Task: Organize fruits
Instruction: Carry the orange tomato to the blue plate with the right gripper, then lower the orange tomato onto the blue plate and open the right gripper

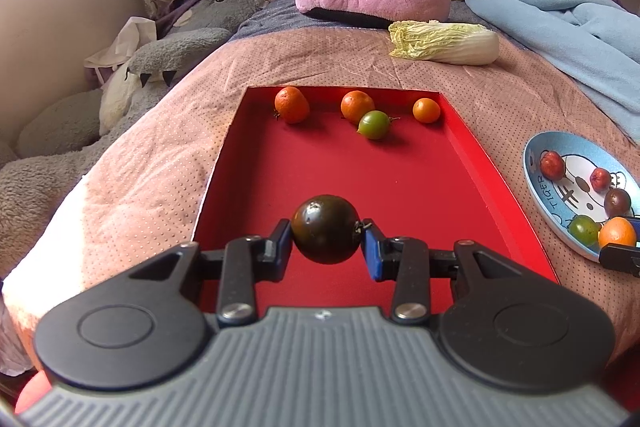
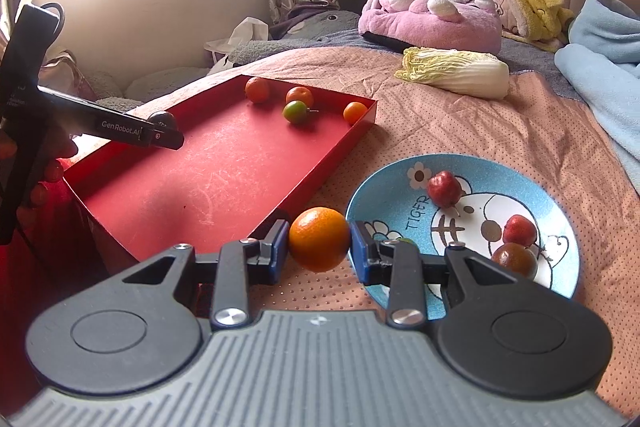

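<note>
Fruit in both claws! Left claw pinches a dark tomato low-centre above the red tray; right claw squeezes an orange beside the blue plate. Smooth, round, probably soft: grip across the middle, gently. Tray holds three orange fruits and a green one at top; plate keeps small reddish ones.

Left gripper clamps a dark, glossy round fruit over the near end of the shallow red rectangular tray. At twelve o'clock, three orange fruits and a small green fruit line the tray's far wall. At three o'clock, a blue cartoon plate holds more fruit.
</note>
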Available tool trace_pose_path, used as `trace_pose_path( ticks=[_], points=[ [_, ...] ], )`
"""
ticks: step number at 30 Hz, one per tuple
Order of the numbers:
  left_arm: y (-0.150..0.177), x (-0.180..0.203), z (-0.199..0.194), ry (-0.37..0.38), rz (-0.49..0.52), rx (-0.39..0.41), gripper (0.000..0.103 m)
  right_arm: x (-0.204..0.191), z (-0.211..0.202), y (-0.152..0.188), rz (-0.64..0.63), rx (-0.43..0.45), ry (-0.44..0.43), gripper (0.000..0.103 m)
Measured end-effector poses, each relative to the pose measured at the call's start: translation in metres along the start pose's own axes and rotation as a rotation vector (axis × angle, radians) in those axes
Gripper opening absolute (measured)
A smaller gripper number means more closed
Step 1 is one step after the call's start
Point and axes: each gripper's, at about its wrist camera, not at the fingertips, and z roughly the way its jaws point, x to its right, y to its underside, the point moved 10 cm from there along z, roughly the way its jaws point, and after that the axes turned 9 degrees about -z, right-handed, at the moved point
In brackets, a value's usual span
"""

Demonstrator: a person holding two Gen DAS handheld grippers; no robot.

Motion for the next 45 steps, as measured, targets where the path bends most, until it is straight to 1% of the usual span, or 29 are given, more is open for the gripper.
trace_pose_path(
  ticks=[3, 9, 12, 15, 20, 24, 29, 35, 45],
  points=[
    [-0.003, 0.005, -0.001, 0.007, 0.008, 0.005, 0.04, 0.015, -0.006, 0.002, 0.018, 0.011, 0.029, 0.039],
    [-0.01, 0.022, -0.006, 0.035, 0.03, 0.018, 0.04, 0.067, -0.014, 0.019, 0.073, 0.007, 0.133, 0.039],
    [-0.013, 0.038, -0.006, 0.055, 0.052, 0.02, 0.04, 0.093, -0.014, 0.035, 0.124, -0.002, 0.173, 0.039],
    [-0.016, 0.06, -0.003, 0.083, 0.078, 0.014, 0.04, 0.104, -0.011, 0.045, 0.157, -0.002, 0.183, 0.039],
    [-0.019, 0.107, 0.007, 0.143, 0.121, -0.003, 0.04, 0.106, -0.003, 0.046, 0.145, 0.006, 0.179, 0.039],
    [-0.015, 0.154, 0.019, 0.215, 0.15, -0.027, 0.04, 0.103, -0.001, 0.047, 0.139, 0.007, 0.169, 0.039],
    [-0.002, 0.198, 0.034, 0.256, 0.21, -0.053, 0.04, 0.106, -0.003, 0.049, 0.156, 0.015, 0.166, 0.039],
    [0.01, 0.217, 0.046, 0.269, 0.235, -0.078, 0.04, 0.106, -0.003, 0.049, 0.151, 0.021, 0.165, 0.039],
    [0.018, 0.216, 0.069, 0.245, 0.223, -0.107, 0.04, 0.102, -0.004, 0.05, 0.13, 0.019, 0.169, 0.039]
  ],
)
